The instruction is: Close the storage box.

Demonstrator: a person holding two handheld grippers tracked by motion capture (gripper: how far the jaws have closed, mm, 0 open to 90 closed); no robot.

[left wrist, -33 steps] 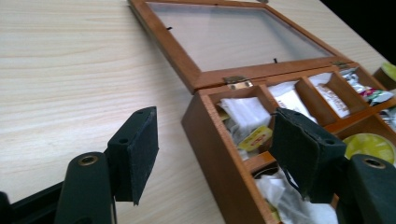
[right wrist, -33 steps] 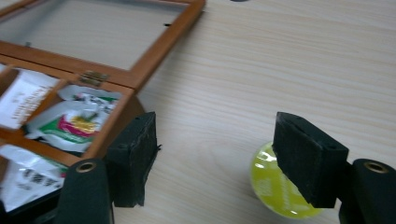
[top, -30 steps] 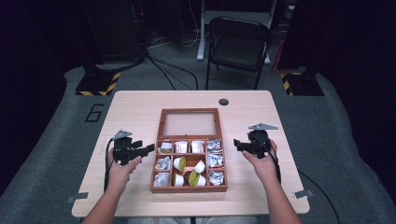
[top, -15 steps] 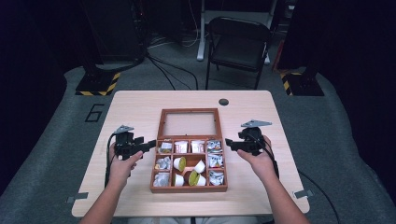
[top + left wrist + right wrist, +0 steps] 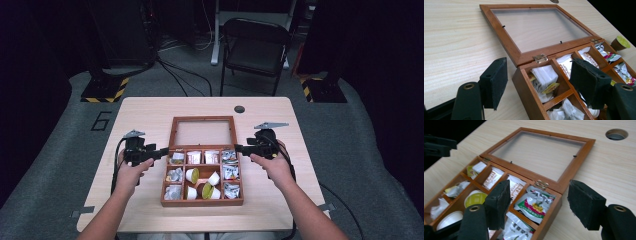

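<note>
A wooden compartment box [image 5: 202, 202] sits mid-table, its glazed lid [image 5: 202, 132] lying open flat behind it. It holds sachets and white pods [image 5: 192, 175]. My left gripper [image 5: 165, 150] is at the box's back left corner. In the left gripper view it [image 5: 541, 85] straddles that corner wall [image 5: 526, 87], open; its jaws have just been opening. My right gripper [image 5: 237, 147] is at the back right corner. In the right gripper view it [image 5: 542, 203] stands open over the corner compartment [image 5: 535, 203]; its jaws have just been closing, and the pads touch nothing.
A round cable hole [image 5: 239, 109] lies in the table behind the lid. A black folding chair [image 5: 255, 45] stands beyond the far edge. Bare tabletop [image 5: 310, 165] flanks the box on both sides. The left gripper's dark tip [image 5: 439, 145] shows across the box.
My right gripper has risen a little and come left toward the box's back right corner. The left gripper has hardly moved.
</note>
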